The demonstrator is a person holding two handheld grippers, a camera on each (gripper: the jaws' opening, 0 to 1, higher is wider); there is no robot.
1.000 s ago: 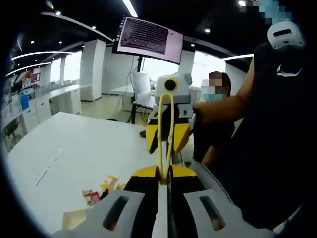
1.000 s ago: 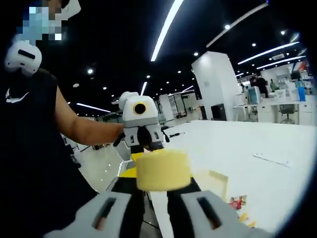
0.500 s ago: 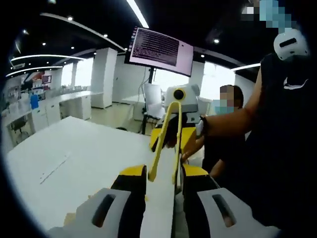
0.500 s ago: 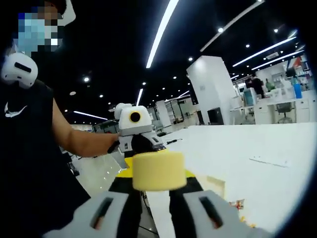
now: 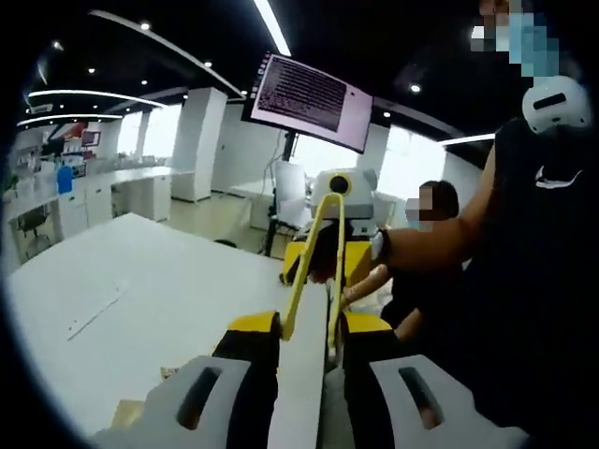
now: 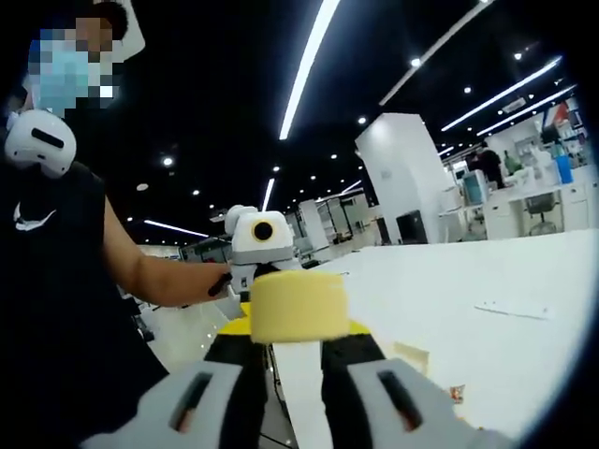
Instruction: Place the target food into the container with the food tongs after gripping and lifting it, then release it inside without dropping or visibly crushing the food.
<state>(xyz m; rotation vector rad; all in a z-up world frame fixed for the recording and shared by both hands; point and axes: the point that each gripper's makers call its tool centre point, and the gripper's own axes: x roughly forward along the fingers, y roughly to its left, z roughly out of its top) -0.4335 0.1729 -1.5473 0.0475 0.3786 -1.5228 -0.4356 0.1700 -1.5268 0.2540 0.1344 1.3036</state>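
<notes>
Tongs (image 5: pixel 314 267) betw left claw (image 5: pixel 304 341) jaws, above table (image 5: pixel 140 299).

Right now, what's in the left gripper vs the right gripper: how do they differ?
The left gripper holds thin yellow food tongs, two slim arms splayed apart and rising upright. The right gripper holds a stubby yellow container, broad and cylindrical, lying across the fingers. Both are yellow and held up above the white table.

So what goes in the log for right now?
left gripper: holds yellow tongs | right gripper: holds yellow container | white table below
</notes>
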